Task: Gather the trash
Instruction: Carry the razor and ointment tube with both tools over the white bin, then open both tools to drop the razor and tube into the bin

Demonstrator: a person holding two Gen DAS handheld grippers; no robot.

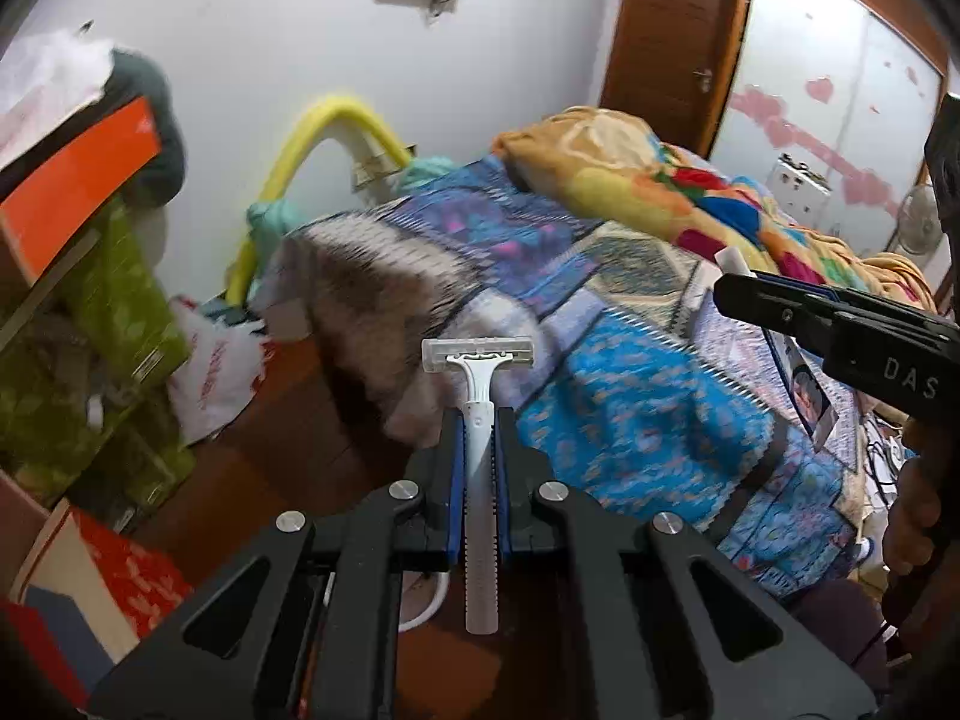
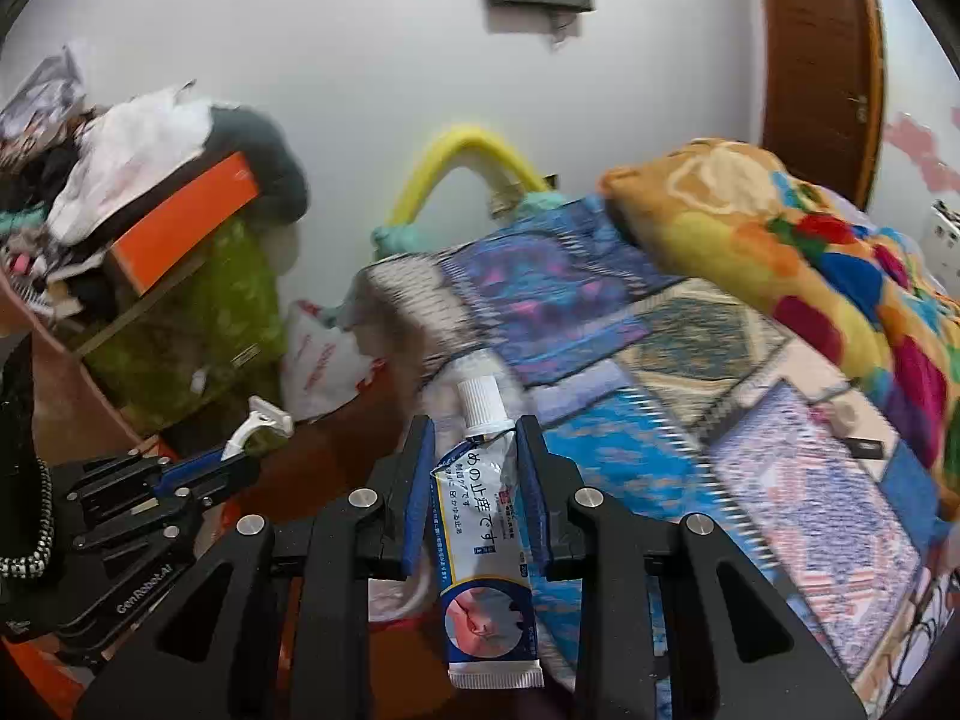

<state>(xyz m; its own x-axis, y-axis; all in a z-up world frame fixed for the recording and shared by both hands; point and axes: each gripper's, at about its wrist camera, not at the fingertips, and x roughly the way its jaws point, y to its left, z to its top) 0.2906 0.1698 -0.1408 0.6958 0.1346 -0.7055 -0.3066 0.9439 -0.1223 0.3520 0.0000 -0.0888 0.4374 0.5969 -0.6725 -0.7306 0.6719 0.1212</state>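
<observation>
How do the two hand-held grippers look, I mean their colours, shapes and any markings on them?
Both the left gripper and the right gripper have matte black angular linkage arms with triangular cut-outs and round silver pivot bolts. Their two fingers carry blue ribbed pads. Seen from the right wrist camera, the left gripper's body shows white "GenRobot.AI" lettering; from the left wrist camera, the right gripper's body shows white letters "DAS".

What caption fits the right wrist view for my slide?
Right gripper holding a squeezed tube above the patchwork bedspread.
</observation>
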